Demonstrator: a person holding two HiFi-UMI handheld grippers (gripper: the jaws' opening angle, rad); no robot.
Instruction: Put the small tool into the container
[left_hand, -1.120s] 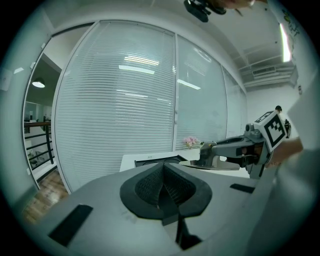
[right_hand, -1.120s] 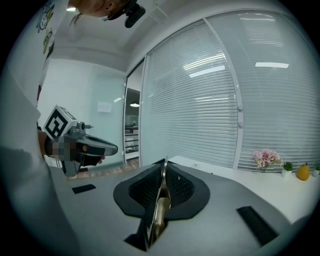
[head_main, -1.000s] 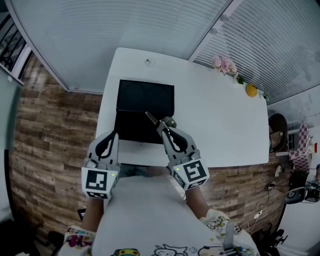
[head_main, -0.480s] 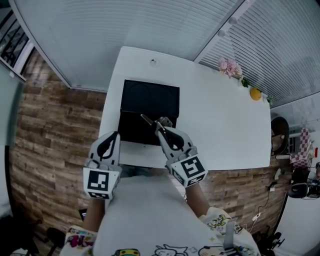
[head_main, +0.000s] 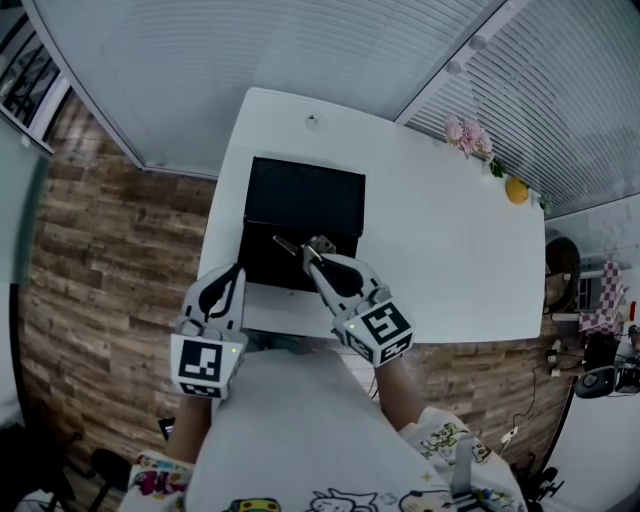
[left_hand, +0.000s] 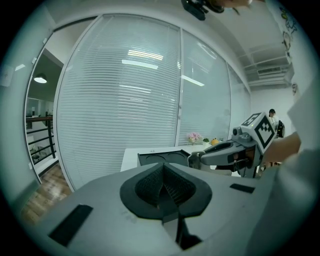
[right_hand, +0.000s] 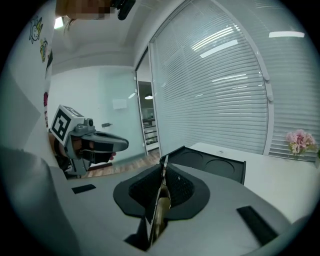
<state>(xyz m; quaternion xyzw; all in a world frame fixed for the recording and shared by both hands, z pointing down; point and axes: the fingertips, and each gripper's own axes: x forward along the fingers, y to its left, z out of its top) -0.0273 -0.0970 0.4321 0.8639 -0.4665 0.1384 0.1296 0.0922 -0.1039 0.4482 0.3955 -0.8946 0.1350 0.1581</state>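
Right gripper (right_hand: 162, 176) pinches a thin metal blade tool (right_hand: 156, 210), clearest in its own view. Head view shows the open black rectangular container (head_main: 302, 195) at eleven o'clock. Left gripper (left_hand: 163, 187) closed, empty.

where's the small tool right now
In the head view, the small tool is clamped in the right gripper, over the near part of the black container.

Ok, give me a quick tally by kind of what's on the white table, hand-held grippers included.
black container: 1
small tool: 1
hand-held grippers: 2, the left hand-held gripper empty, the right hand-held gripper clamping the small tool
pink flower bunch: 1
yellow round object: 1
Total: 6
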